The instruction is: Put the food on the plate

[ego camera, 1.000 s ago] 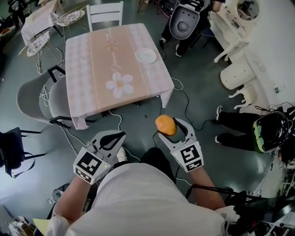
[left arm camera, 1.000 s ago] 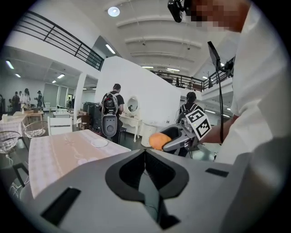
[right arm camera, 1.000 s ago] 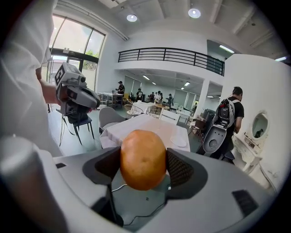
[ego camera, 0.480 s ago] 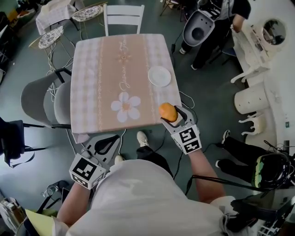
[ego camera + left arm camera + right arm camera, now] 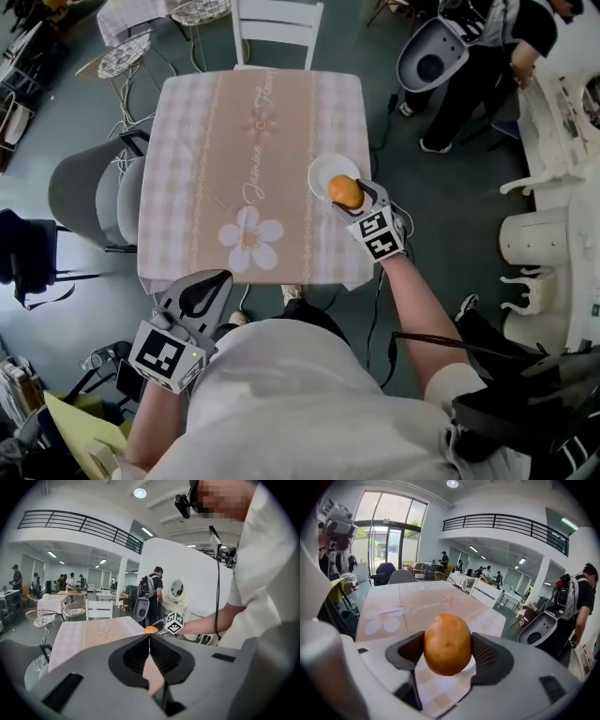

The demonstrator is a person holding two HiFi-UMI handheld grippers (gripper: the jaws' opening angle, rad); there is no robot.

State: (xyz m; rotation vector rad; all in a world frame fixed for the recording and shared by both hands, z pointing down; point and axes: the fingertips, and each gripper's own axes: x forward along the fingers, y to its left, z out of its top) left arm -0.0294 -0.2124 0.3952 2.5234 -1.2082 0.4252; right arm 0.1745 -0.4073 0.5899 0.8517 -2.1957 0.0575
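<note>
My right gripper (image 5: 347,186) is shut on a round orange-brown piece of food (image 5: 345,193) and holds it just above the near right rim of a white plate (image 5: 322,172). The plate sits at the right edge of the pink checkered table (image 5: 244,141). In the right gripper view the food (image 5: 447,644) is pinched between both pads, with the tablecloth beyond it. My left gripper (image 5: 221,279) hangs low below the table's near edge, its jaws shut with nothing in them. In the left gripper view its tips (image 5: 149,637) meet, and the food (image 5: 151,629) shows beyond them.
A white chair (image 5: 277,21) stands at the table's far side and two grey chairs (image 5: 89,192) at its left. A person (image 5: 492,47) stands at the upper right beside a grey round shell (image 5: 429,54). White furniture (image 5: 548,234) lines the right. Cables trail on the floor.
The person has stepped up to the table. My right gripper has carried the food from over the floor forward to above the plate. The left gripper has stayed low and shut.
</note>
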